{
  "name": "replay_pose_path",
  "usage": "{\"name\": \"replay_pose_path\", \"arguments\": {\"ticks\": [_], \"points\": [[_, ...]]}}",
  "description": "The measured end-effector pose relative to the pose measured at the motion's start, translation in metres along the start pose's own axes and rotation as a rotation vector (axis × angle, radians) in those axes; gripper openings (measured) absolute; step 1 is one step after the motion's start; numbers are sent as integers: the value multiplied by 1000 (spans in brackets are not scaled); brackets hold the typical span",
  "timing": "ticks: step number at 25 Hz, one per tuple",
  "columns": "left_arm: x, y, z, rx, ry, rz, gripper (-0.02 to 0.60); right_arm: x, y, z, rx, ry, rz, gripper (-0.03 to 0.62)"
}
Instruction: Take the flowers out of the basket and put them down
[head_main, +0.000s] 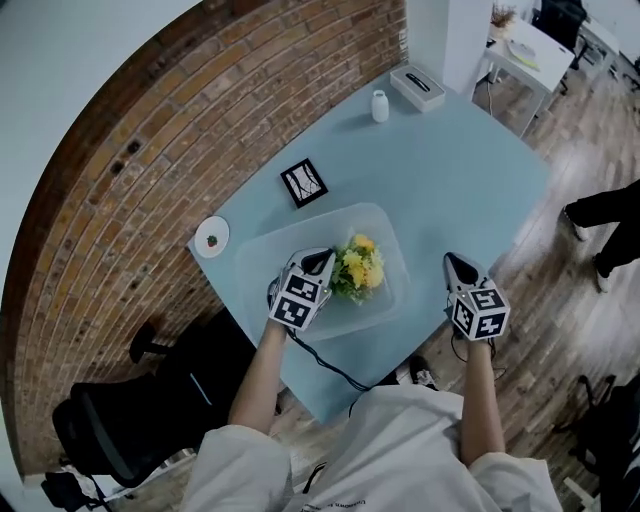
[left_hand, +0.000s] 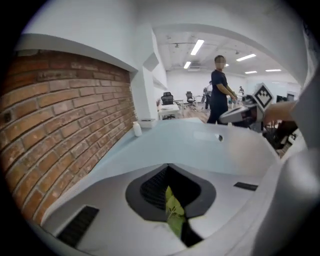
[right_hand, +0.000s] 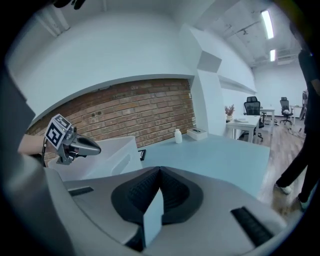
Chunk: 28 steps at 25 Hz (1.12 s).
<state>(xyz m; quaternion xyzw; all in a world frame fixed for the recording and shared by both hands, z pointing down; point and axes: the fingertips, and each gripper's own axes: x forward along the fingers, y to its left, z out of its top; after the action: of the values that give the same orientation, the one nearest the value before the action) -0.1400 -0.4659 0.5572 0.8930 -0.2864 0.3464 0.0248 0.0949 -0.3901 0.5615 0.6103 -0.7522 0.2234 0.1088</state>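
Since the left tongs (head_main: 322, 262) were pressed together on nothing more than a thin green leaf (left_hand: 174, 212) of the small bunch of yellow flowers (head_main: 360, 268), we judged that hold to be the weak point. A lift could tear the leaf or let it slide out, and the bunch would drop back or fall outside. The bunch showed over the middle of the shallow translucent plastic basket (head_main: 262, 250), though we could not tell whether it rested on the bottom or hung just clear. The basket looked light and nothing steadied it, so foliage catching on its wall might drag or tip it. The right tongs (head_main: 452, 262) were no help there: they were closed on nothing and hung well apart, near the desk's edge on the person's right. The pale blue desk (head_main: 450, 180) stood against a curved red brick wall (head_main: 150, 130). It also carried a small black-framed square picture (head_main: 303, 183) just beyond the basket and a round white dish (head_main: 211, 237) near the wall-side corner. At the far end were a little white bottle (head_main: 380, 105) and a flat white box (head_main: 417, 86). Around it we saw wood plank flooring (head_main: 560, 300), a black office chair (head_main: 110, 420), a white side table (head_main: 530, 50), and a person in dark clothes (left_hand: 218, 90) standing beyond the desk under ceiling strip lights.
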Motion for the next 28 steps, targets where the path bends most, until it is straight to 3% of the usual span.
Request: {"name": "replay_pose_path", "arguments": {"ticks": [9, 13, 16, 24, 28], "points": [[47, -23, -82, 286, 228, -306, 14, -17, 0, -31, -4, 66, -67, -9], [59, -37, -100, 350, 279, -405, 25, -25, 3, -43, -17, 105, -72, -9], [65, -45, -116, 370, 315, -460, 117, -29, 5, -48, -30, 116, -78, -9], [82, -48, -154, 396, 448, -505, 323, -28, 11, -47, -50, 125, -73, -8], [89, -54, -165, 421, 488, -522, 339, -26, 14, -46, -61, 131, -65, 3]]}}
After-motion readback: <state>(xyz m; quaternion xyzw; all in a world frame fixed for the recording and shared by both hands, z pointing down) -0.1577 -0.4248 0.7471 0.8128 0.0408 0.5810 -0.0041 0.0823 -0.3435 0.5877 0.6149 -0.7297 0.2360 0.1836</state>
